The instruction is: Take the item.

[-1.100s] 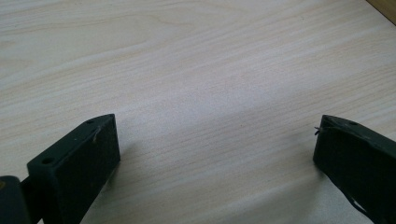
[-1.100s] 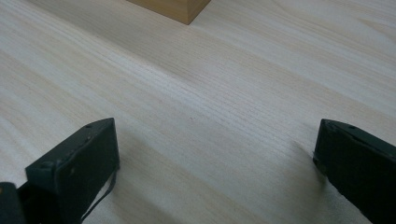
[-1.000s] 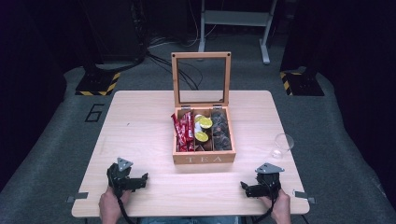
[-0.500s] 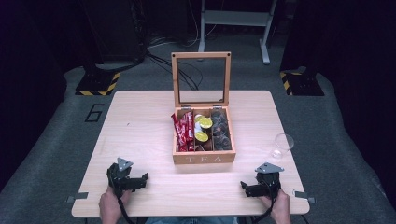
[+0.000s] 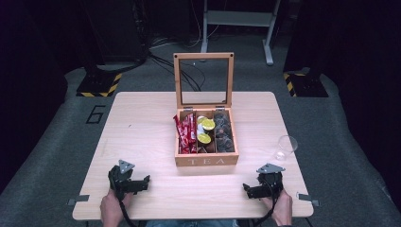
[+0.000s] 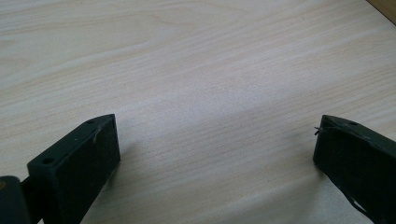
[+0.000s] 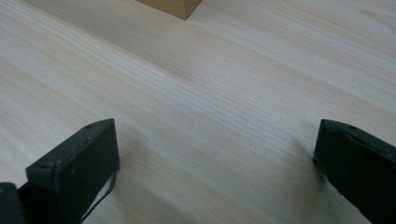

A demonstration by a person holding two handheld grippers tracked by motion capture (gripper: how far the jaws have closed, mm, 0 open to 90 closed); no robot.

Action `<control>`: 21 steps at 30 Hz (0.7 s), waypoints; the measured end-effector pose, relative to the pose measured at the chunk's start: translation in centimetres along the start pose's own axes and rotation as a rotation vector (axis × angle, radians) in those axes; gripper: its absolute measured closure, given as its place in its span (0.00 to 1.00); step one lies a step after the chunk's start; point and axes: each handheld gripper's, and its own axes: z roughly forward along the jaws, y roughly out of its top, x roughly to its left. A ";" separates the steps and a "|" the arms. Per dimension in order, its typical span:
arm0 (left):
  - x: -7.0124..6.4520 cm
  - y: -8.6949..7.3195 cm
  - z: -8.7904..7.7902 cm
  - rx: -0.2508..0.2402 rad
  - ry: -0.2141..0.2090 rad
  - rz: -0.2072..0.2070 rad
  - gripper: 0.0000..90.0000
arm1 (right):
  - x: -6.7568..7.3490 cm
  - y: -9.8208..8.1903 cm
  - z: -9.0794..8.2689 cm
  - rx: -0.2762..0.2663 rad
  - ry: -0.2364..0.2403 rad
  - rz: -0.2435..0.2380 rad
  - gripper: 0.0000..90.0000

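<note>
High view: tea box (image 5: pixel 206 142) mid surface (image 5: pixel 142 118), lid up, between both claws and farther from the person; left claw (image 5: pixel 143 183) and right claw (image 5: pixel 248 190) rest near the front edge, about equally far, prob right slightly nearer. Left gripper view: jaws wide apart, nothing between. Right gripper view: jaws spread, empty; box corner (image 7: pixel 173 7) ahead, a bit left

Bare table (image 5: pixel 142 137) ahead of both grippers, open tea box (image 5: pixel 206 161) blocking the middle, glass (image 5: pixel 285 147) far right
</note>
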 end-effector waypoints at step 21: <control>0.0 0.0 0.0 0.001 -0.001 0.000 0.00 | 1.1 3.3 -2.0 -0.022 0.052 -0.041 0.01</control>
